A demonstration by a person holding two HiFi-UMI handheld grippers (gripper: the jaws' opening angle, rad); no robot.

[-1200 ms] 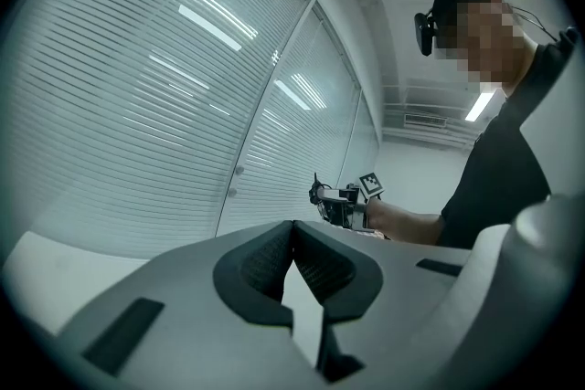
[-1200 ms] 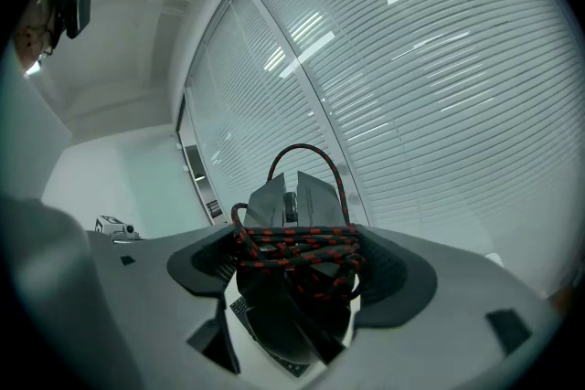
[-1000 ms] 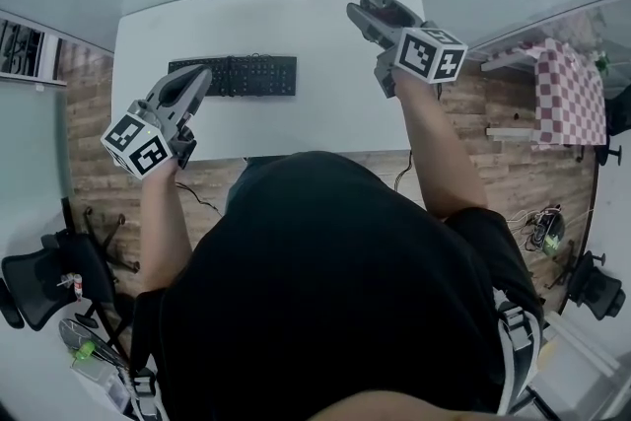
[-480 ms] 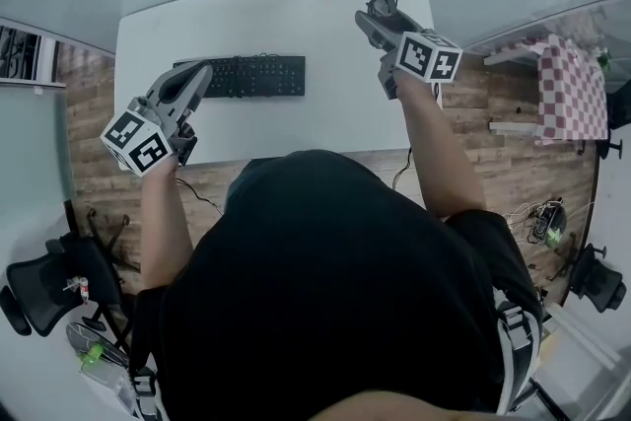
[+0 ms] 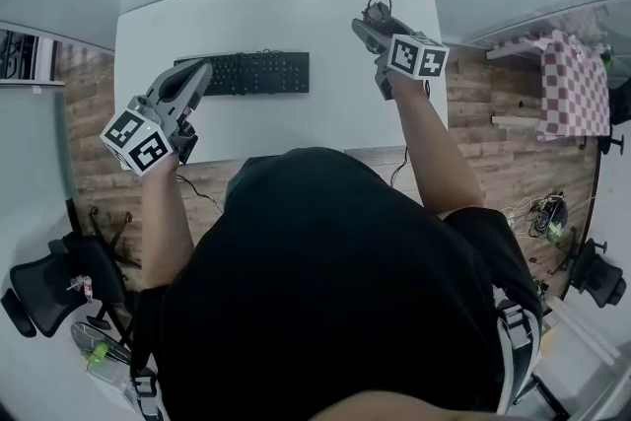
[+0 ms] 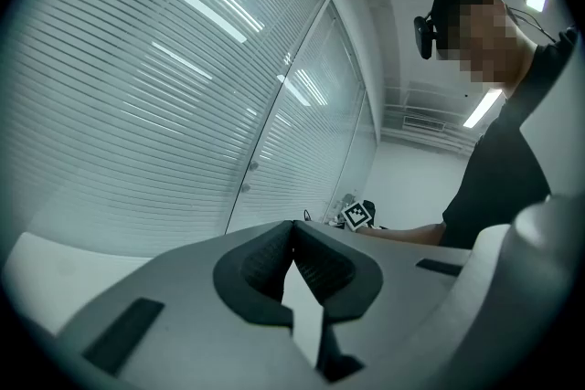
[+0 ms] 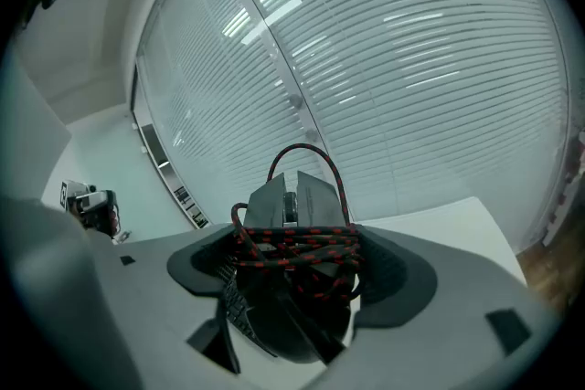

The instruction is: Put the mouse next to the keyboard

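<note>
Mouse time: the dark grey angular computer mouse (image 7: pixel 294 195) is clamped between my right tongs (image 5: pixel 371 23), jaws pressed on its two sides. Its black-and-red braided cable (image 7: pixel 302 244) is wound round the body in several turns, with one loop arching up over the nose. From the head view, the mouse is over the far right corner of the white rectangular table (image 5: pixel 325 118). It is well apart from the flat black keyboard (image 5: pixel 254 74), which lies towards the table's left half with its long side across in front of me. Whether the mouse touches the tabletop or hangs just above it, I cannot tell.

Over on the other side, my left tongs (image 6: pixel 293 228) are closed with nothing in them. The ribbed pads meet at the tips, and only a sliver of white table shows through the gap behind. Their tip sits at the keyboard's left end in the head view, above the near left part of the table.

Both marker cubes face up at me, the left one (image 5: pixel 137 141) out past the table's near edge, the right one (image 5: pixel 419 56) by the table's right edge. Slatted window blinds (image 7: pixel 411 59) fill the background in both gripper views.
</note>
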